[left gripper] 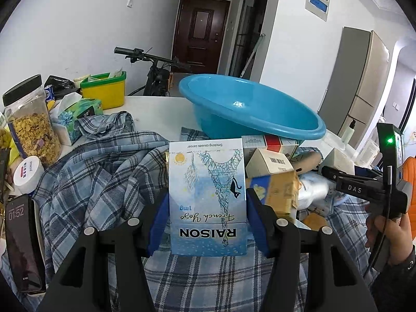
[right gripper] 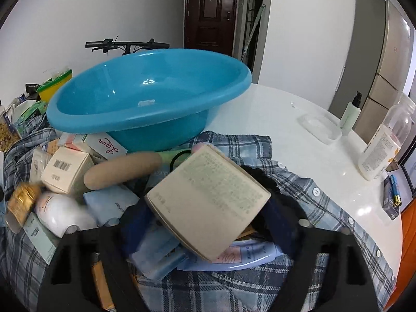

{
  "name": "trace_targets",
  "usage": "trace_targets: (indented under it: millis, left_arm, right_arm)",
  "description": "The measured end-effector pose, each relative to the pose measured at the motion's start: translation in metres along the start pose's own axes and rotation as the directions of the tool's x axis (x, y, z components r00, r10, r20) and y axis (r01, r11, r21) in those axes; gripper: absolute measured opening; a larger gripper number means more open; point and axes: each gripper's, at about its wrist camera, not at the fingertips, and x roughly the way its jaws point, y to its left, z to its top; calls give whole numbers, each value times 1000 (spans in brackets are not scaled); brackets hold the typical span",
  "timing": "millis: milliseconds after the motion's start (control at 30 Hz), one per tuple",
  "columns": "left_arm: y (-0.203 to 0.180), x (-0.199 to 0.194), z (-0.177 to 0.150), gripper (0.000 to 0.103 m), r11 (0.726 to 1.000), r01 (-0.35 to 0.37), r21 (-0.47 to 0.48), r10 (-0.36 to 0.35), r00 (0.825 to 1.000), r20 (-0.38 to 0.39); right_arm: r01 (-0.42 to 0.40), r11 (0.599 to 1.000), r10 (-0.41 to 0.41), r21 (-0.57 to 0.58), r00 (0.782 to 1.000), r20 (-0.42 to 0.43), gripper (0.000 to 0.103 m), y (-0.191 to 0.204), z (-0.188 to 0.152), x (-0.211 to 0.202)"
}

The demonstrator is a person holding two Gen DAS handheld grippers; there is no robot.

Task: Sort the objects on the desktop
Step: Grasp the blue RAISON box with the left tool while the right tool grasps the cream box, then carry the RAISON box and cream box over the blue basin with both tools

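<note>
your left gripper (left gripper: 207, 221) clamps the raison cigarette pack (left gripper: 207, 197) upright — the blue basin (left gripper: 260, 127) lies at 12 o'clock; your right gripper (right gripper: 208, 215) pinches a tilted beige box (right gripper: 208, 197), basin (right gripper: 145, 98) at 11.

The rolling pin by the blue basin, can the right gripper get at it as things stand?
Probably not yet. The right gripper is already shut on a beige box, which fills its jaws. The rolling pin lies exposed ahead beside the blue basin, so the path looks open once the box is released.
</note>
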Motion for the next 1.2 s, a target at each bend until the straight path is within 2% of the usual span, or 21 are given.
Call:
trace_targets:
  millis: [300, 567, 867, 1200]
  left_arm:
    - [-7, -5, 4, 59, 1000, -1, 17, 1, 1000, 17]
    - [-21, -18, 17, 59, 999, -4, 42, 2, 999, 48]
    - [-37, -28, 54, 59, 998, -1, 70, -6, 995, 98]
    - [-61, -27, 114, 59, 992, -11, 129, -9, 988, 152]
  right_arm:
    - [-40, 999, 38, 15, 993, 115, 78, -12, 7, -41]
    - [-78, 997, 80, -19, 979, 186, 78, -8, 18, -70]
    - [-116, 989, 134, -87, 958, 254, 78, 4, 48, -91]
    - [-160, 974, 202, -164, 937, 287, 78, 20, 97, -96]
